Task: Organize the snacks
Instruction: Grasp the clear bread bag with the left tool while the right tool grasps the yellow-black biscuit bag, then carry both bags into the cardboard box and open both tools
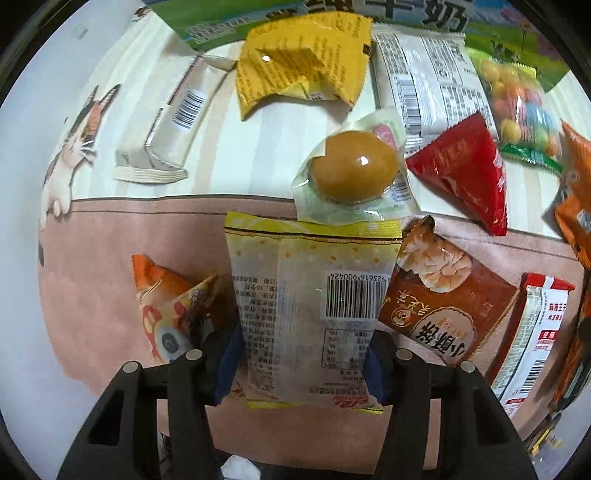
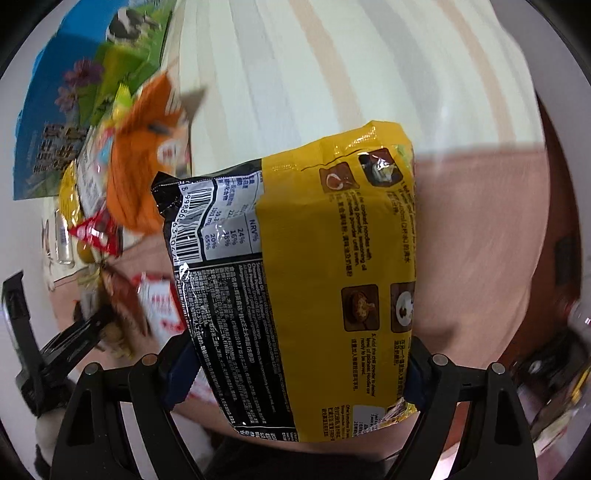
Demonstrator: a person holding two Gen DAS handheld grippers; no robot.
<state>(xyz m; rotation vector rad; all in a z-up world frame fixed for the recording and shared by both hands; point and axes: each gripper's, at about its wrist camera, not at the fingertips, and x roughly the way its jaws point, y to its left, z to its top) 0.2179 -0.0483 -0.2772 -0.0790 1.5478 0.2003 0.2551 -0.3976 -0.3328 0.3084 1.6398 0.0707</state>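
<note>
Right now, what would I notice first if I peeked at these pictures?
Probably the big yellow noodle pack, filling the middle of the right wrist view and clamped in the right gripper. Next, the pale yellow snack bag held in the left gripper. Just beyond it lies a shiny brown egg in a clear wrapper, among other snacks.

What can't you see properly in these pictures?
- Left wrist view: the milk carton is cut off by the top edge.
- Right wrist view: the snack pile is motion-blurred, labels unreadable.
- Right wrist view: the noodle packet hides the tablecloth beneath it.
</note>
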